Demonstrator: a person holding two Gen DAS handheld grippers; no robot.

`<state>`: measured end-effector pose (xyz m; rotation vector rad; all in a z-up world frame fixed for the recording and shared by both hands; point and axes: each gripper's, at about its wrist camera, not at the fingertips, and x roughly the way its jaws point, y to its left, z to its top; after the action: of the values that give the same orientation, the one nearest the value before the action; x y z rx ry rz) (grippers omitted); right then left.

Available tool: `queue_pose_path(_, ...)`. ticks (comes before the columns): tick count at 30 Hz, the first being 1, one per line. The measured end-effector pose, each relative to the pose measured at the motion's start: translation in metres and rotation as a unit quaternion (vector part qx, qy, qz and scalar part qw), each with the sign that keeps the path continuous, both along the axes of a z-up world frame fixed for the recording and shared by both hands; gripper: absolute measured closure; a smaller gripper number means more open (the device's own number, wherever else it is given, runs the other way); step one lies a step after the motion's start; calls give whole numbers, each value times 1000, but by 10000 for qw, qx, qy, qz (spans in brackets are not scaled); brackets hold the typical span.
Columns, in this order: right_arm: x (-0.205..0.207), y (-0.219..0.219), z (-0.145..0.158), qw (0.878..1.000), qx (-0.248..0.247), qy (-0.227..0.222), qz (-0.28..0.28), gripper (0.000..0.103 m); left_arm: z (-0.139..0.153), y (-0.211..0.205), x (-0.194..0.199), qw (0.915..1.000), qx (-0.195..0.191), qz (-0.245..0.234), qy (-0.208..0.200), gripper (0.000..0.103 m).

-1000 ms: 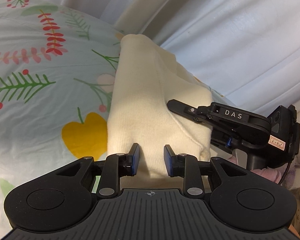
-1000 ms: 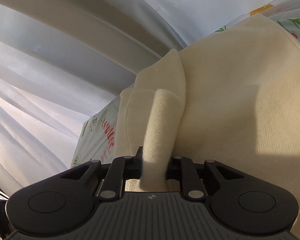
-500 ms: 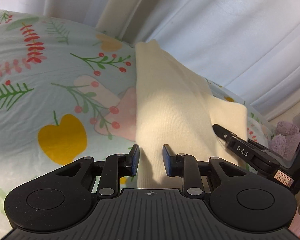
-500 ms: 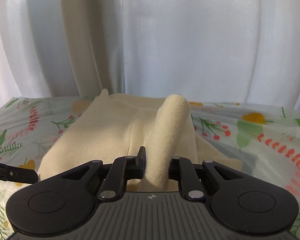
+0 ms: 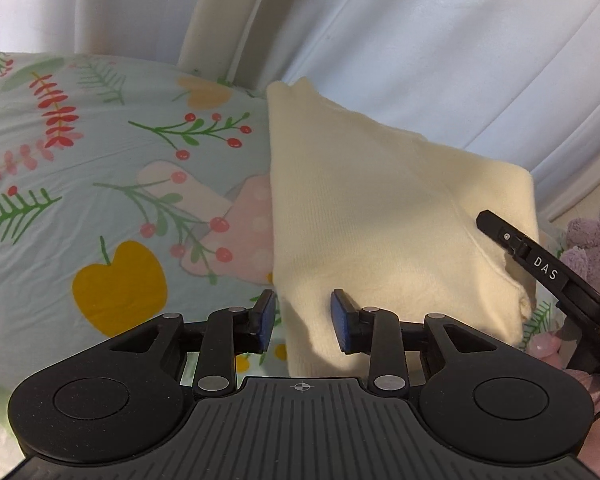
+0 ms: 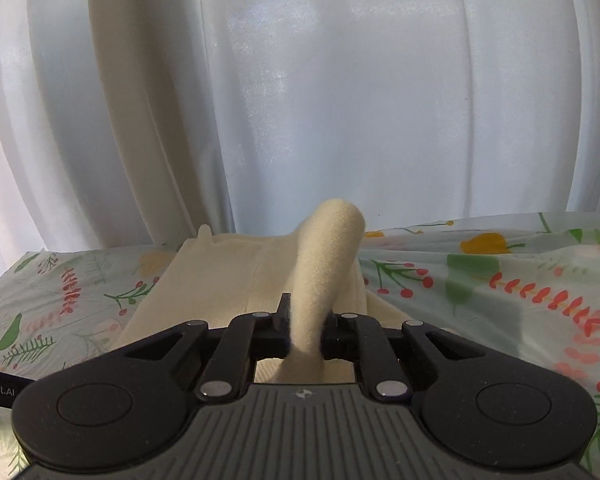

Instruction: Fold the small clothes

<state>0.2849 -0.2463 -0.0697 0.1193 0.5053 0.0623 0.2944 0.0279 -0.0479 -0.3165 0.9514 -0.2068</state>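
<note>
White curtains are hanging behind the bed, whose floral sheet is carrying one cream knit garment. Your right gripper is clenching a raised fold of that garment between its jaws. Your left gripper is hovering with its jaws released at the garment's near left edge. Only your left view is showing a purple plush toy right of the garment.
</note>
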Motion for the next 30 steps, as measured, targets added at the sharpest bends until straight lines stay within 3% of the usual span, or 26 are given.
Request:
queue_pose_path(2, 4, -9, -12, 9992, -114, 188, -341, 94, -3, -3, 2, 10000, 31, -45, 19, 63)
queue_pose_path(4, 13, -21, -28, 9973, 129, 618, -374, 92, -6, -6, 3, 10000, -1, -63, 68, 62)
queue_pose_path(7, 6, -38, -23, 9966, 554, 533, -311, 85, -9, -6, 3, 9999, 9, -56, 96, 62)
queue_pose_path(12, -15, -45, -2, 9968, 643, 86, -460, 82, -10, 3, 6, 9994, -212, 116, 239, 61)
queue_pose_path(15, -14, -28, 5, 9978, 653, -44, -93, 78, -13, 4, 10, 9991, -238, 166, 295, 60)
queue_pose_path(18, -11, 3, 7, 9990, 194, -174, 365, 78, -14, 3, 13, 9991, -174, 195, 321, 59)
queue_pose_path(20, -17, 20, 13, 9973, -154, -521, 488, 78, -14, 2, 11, 9993, -65, 203, 305, 53)
queue_pose_path(24, -30, 27, 33, 9914, -128, -1136, 631, 79, -14, 1, 10, 9992, 7, 243, 313, 51)
queue_pose_path(26, -19, 31, 28, 9914, -142, -906, 937, 79, -14, 0, 10, 9991, 62, 259, 323, 50)
queue_pose_path(28, -1, 39, 13, 9923, -228, -332, 1173, 80, -14, -2, 10, 9992, 118, 245, 291, 49)
queue_pose_path(30, 22, 46, -7, 9913, -337, 201, 1258, 88, -16, -3, 10, 9993, 130, 214, 289, 49)
